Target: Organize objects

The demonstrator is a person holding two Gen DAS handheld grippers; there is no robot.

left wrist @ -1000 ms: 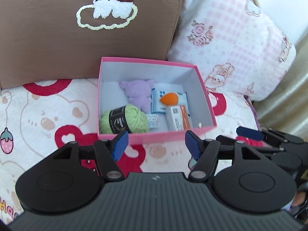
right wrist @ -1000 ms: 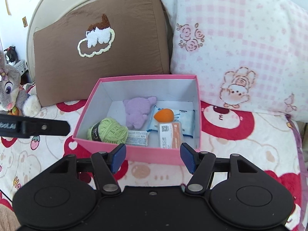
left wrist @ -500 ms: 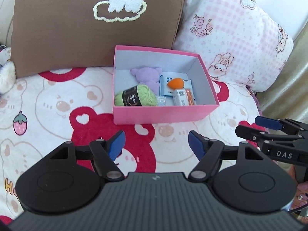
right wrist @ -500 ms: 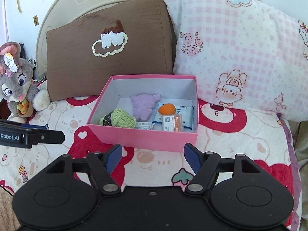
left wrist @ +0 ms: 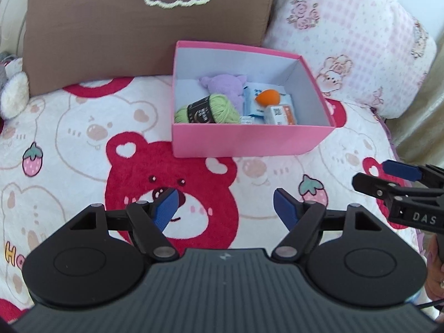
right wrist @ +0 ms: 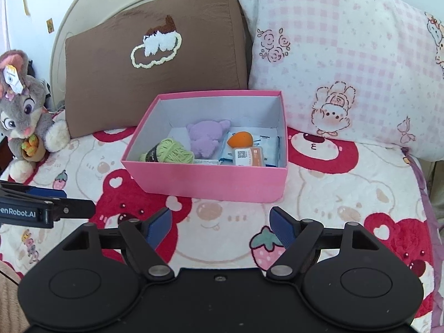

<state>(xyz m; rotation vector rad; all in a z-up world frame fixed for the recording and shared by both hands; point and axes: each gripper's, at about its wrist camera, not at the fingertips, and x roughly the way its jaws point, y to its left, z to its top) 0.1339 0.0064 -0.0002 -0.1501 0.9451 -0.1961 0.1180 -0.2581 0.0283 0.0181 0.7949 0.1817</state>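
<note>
A pink box point(left wrist: 249, 141) point(right wrist: 211, 179) sits on the bear-print blanket in front of two pillows. Inside lie a green yarn ball point(left wrist: 211, 109) point(right wrist: 170, 152), a purple plush point(left wrist: 224, 86) point(right wrist: 205, 136), an orange egg-shaped sponge point(left wrist: 267, 97) point(right wrist: 240, 139), an orange-and-white packet point(left wrist: 280, 114) point(right wrist: 248, 156) and blue-white sachets point(left wrist: 251, 100) point(right wrist: 269, 145). My left gripper point(left wrist: 226, 208) is open and empty, hovering over the blanket short of the box. My right gripper point(right wrist: 220, 226) is open and empty, also short of the box.
A brown cushion point(right wrist: 155, 55) and a pink checked pillow point(right wrist: 347, 61) stand behind the box. A grey plush rabbit point(right wrist: 25, 116) sits at the left. The right gripper shows at the right edge of the left wrist view point(left wrist: 402, 183); the left gripper shows at the left in the right wrist view point(right wrist: 41, 205).
Both grippers have drawn back from the pink box, which now looks smaller and farther. Both stay open and empty. The box contents have not moved.
</note>
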